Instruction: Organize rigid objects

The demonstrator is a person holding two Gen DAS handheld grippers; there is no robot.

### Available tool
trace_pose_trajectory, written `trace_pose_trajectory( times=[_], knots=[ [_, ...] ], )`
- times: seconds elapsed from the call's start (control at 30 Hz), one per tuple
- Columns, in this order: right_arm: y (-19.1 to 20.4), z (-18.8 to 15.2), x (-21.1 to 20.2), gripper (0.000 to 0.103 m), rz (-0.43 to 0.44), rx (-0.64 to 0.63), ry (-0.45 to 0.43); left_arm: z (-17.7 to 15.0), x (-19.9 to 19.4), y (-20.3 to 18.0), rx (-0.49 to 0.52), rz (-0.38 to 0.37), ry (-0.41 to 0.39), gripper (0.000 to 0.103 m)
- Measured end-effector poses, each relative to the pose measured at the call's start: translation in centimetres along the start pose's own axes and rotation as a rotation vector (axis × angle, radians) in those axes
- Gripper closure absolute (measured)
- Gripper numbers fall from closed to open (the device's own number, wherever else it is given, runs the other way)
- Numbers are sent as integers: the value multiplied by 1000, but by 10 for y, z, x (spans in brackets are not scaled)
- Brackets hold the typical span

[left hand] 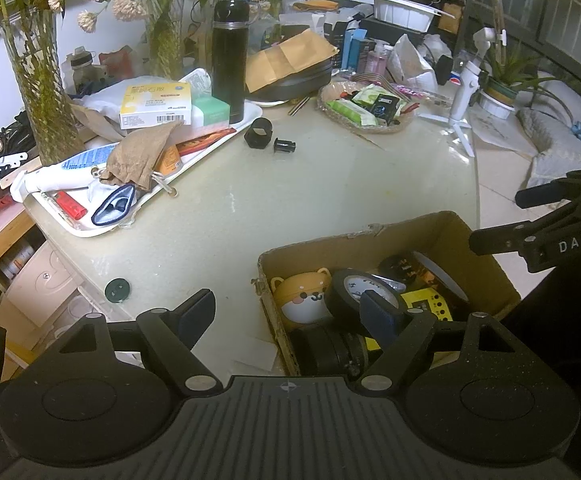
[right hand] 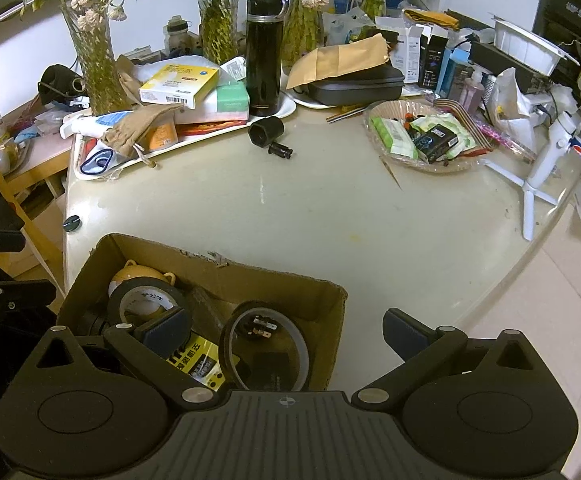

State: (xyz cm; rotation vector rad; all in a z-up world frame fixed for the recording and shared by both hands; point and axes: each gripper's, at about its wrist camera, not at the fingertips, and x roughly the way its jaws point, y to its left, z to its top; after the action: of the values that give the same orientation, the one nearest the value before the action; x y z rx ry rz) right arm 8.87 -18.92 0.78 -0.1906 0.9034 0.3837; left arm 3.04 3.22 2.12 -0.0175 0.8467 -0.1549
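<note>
A cardboard box [left hand: 354, 236] stands at the near edge of the pale table. It holds a dog-shaped toy [left hand: 302, 292], a black tape roll [left hand: 354, 292], a yellow packet [left hand: 426, 304] and a black lens [left hand: 326, 350]. My left gripper [left hand: 288, 314] hangs open over the box's left wall, gripping nothing. Over the right wall [right hand: 334, 320] my right gripper [right hand: 286, 330] is open too, above a second roll [right hand: 266, 344]; it also shows at the right of the left wrist view [left hand: 498, 220]. A black hex piece [right hand: 266, 130] and a small black plug [right hand: 280, 150] lie mid-table.
A white tray [left hand: 250, 120] at the back left carries boxes and a tall black flask [left hand: 230, 60]. Glass vases [left hand: 42, 92] stand behind it. A dish of packets [right hand: 374, 148] and a white tripod [right hand: 538, 176] sit to the right. A dark round cap [left hand: 117, 290] lies near the left edge.
</note>
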Motion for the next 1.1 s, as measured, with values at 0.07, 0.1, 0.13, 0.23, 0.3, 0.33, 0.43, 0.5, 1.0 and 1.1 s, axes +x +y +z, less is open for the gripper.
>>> trace_pose_trajectory(
  times=[0.07,0.1,0.13,0.23,0.3,0.33,0.43,0.5,1.0,1.1],
  knots=[
    [0,0,0,0,2,3,1,0,0,0,0,-1,0,24],
    [0,0,1,0,3,5,1,0,0,0,0,0,0,24],
    [-1,-1,1,0,4,7,2,0,0,0,1,0,0,24],
    [-3,-2,2,0,11,13,4,0,0,0,1,1,1,24],
    [-6,-3,3,0,18,22,6,0,0,1,1,0,3,24],
    [-8,-4,4,0,23,28,7,-1,1,2,1,0,4,24],
    [-13,-6,6,0,28,47,13,-1,3,4,2,1,11,24],
    [-17,-7,7,0,32,59,15,0,3,3,4,2,13,24],
    [-39,1,16,0,61,86,-7,10,13,3,13,9,20,24],
    [-42,5,20,0,69,84,-15,15,19,5,14,14,17,24]
  ],
)
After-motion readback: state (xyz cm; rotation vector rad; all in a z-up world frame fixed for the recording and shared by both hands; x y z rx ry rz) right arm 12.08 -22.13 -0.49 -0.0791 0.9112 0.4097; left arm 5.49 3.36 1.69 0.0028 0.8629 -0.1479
